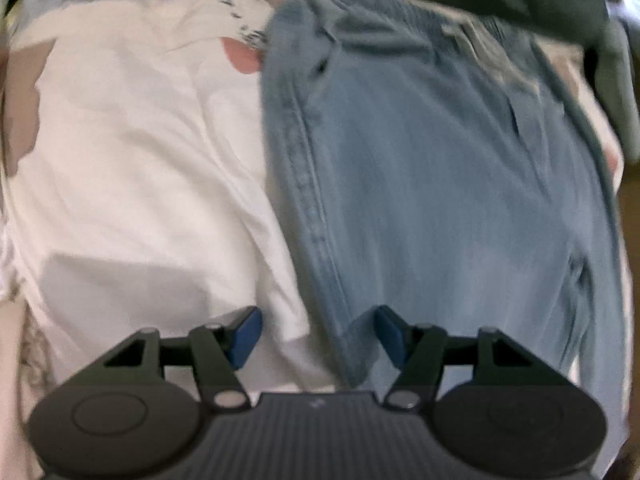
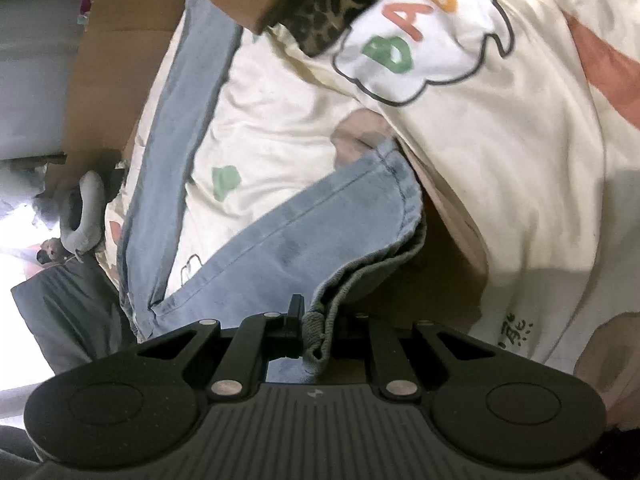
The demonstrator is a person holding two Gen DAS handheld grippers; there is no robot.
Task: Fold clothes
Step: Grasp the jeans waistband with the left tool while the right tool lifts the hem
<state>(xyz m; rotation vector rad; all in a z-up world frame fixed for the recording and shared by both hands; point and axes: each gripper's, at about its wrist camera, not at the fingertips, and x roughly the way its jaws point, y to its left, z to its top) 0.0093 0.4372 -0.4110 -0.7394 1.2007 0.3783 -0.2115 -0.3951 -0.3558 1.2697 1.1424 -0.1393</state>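
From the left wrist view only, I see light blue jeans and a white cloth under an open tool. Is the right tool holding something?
Observer: Yes. The right tool is shut on an edge of the jeans.
Operator: Is that edge flat on the surface?
Observer: No, it is bunched between the pads, and the denim drapes away from there.
Operator: What lies beyond the jeans there?
Observer: A cream cloth with the coloured letters BABY.
Operator: And my left tool?
Observer: The left tool is open over the jeans' seam, gripping nothing.
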